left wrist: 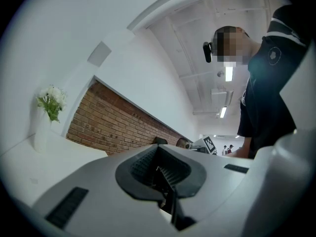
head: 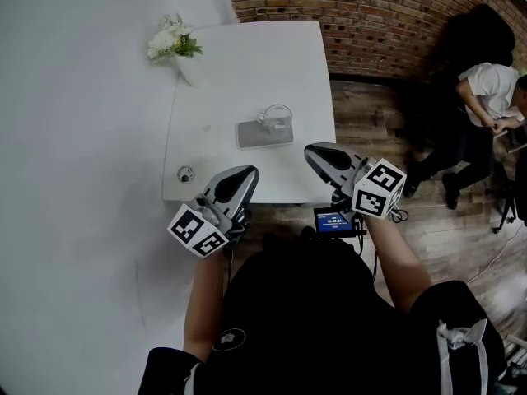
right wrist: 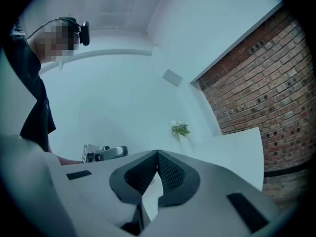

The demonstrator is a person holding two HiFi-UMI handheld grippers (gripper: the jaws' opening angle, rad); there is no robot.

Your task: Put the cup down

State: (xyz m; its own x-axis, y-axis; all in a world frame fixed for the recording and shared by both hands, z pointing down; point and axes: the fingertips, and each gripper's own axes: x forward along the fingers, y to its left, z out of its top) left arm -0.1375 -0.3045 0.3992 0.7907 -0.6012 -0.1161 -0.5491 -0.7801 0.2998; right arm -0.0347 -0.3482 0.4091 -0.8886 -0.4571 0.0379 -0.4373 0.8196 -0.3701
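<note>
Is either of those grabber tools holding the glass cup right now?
No, the glass cup stands on the grey mat on the white table, clear of both the left gripper and the right gripper.

I stood at the near edge of a white table [head: 247, 64] set in a corner of the room. To my left rose a plain white wall [head: 99, 23], and beyond the table's far edge ran a red brick wall [head: 362, 15] with a dark strip along its foot. The floor [head: 379, 122] to my right was of brown wooden planks. At the table's far left corner stood a white vase [head: 188, 71] of white flowers [head: 169, 39] with green leaves, close to the white wall. Overhead the ceiling [left wrist: 197, 43] was white and carried long bright lamps [left wrist: 228, 73]. A person in a white top [head: 486, 89] and dark trousers was at the far right, over the planks.
</note>
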